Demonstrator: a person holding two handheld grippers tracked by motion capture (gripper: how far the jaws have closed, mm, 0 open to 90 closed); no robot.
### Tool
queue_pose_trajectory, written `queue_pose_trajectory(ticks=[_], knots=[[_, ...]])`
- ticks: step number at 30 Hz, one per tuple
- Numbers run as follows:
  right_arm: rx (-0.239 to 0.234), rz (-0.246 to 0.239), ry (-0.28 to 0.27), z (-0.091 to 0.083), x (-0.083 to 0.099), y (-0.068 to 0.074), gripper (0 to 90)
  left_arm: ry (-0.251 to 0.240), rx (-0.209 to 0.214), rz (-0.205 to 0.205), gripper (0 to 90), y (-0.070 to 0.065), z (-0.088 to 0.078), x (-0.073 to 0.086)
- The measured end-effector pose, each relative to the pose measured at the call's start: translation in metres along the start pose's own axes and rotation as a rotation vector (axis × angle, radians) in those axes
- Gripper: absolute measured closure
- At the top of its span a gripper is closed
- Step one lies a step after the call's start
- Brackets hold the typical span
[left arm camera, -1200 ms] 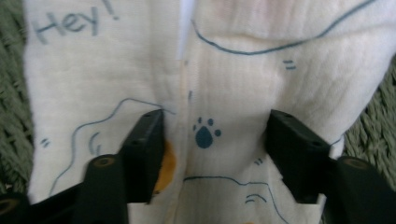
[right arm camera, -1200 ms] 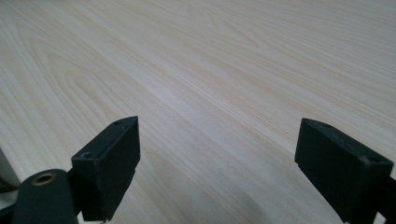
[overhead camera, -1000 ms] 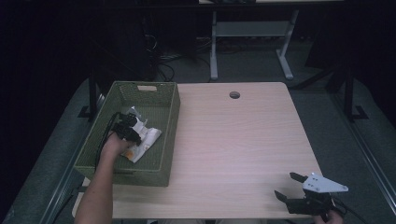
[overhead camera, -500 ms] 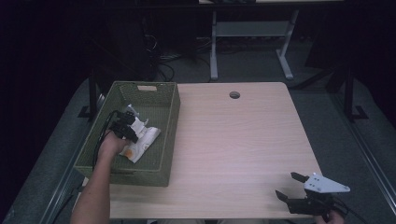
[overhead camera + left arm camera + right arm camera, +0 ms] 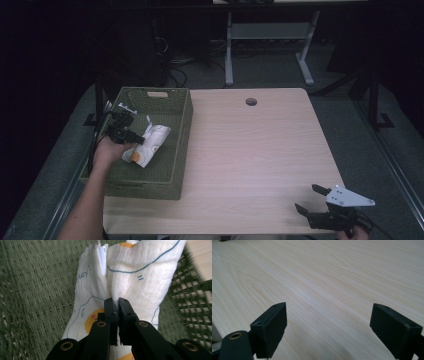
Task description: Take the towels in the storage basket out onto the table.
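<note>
Your left gripper (image 5: 117,305) is pinched on the cloth (image 5: 130,277) ahead of it, probably mid-lift from the basket (image 5: 181,145); next raise it clear over the wall, right gripper (image 5: 314,199) idle, jaws wide apart

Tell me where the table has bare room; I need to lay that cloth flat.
Free: the whole tabletop between the basket, the round hole and the right claw at the near corner. Crowded: inside the basket, with the left claw pinching the cloth.

My right hand (image 5: 361,232) is cut off at the bottom edge, the cloth (image 5: 125,287) runs off my left gripper view's top, and the basket (image 5: 32,302) weave blurs.
</note>
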State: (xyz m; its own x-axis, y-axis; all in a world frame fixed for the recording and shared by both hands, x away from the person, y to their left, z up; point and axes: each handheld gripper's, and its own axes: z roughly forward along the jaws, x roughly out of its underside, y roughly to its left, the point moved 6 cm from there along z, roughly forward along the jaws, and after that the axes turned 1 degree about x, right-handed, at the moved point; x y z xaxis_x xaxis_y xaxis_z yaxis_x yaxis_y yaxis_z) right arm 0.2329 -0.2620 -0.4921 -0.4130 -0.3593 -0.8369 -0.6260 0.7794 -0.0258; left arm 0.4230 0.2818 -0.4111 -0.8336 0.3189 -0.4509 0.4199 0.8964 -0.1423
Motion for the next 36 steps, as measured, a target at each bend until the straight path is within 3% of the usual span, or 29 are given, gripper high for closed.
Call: queue_pose_trajectory(ticks=[1, 4, 11, 14, 15, 18, 19, 36], knots=[[0.004, -0.001, -0.001, -0.001, 0.000, 0.000, 13.8, -0.029, 0.021, -0.002, 87.0, -0.001, -0.007, 0.000], [0.006, 0.003, -0.003, -0.001, 0.000, -0.001, 13.8, -0.047, 0.032, -0.006, 87.0, -0.002, -0.012, 0.001], [0.010, 0.007, -0.005, -0.002, 0.000, -0.002, 13.8, -0.146, 0.112, -0.020, 87.0, -0.006, -0.035, 0.004], [0.011, 0.005, -0.009, -0.002, 0.000, -0.002, 13.8, -0.163, 0.129, -0.024, 87.0, -0.007, -0.038, 0.005], [0.011, 0.013, -0.009, -0.002, 0.000, -0.002, 13.8, -0.191, 0.164, -0.037, 87.0, -0.008, -0.043, 0.006], [0.012, 0.009, -0.010, -0.002, 0.000, -0.003, 13.9, -0.214, 0.188, -0.051, 87.0, -0.010, -0.047, 0.006], [0.012, 0.013, -0.010, -0.002, 0.000, -0.003, 13.9, -0.237, 0.244, -0.057, 87.0, -0.013, -0.050, 0.006], [0.020, 0.021, -0.011, -0.001, 0.001, -0.002, 13.9, -0.368, 0.404, -0.081, 87.0, -0.020, -0.076, 0.000]])
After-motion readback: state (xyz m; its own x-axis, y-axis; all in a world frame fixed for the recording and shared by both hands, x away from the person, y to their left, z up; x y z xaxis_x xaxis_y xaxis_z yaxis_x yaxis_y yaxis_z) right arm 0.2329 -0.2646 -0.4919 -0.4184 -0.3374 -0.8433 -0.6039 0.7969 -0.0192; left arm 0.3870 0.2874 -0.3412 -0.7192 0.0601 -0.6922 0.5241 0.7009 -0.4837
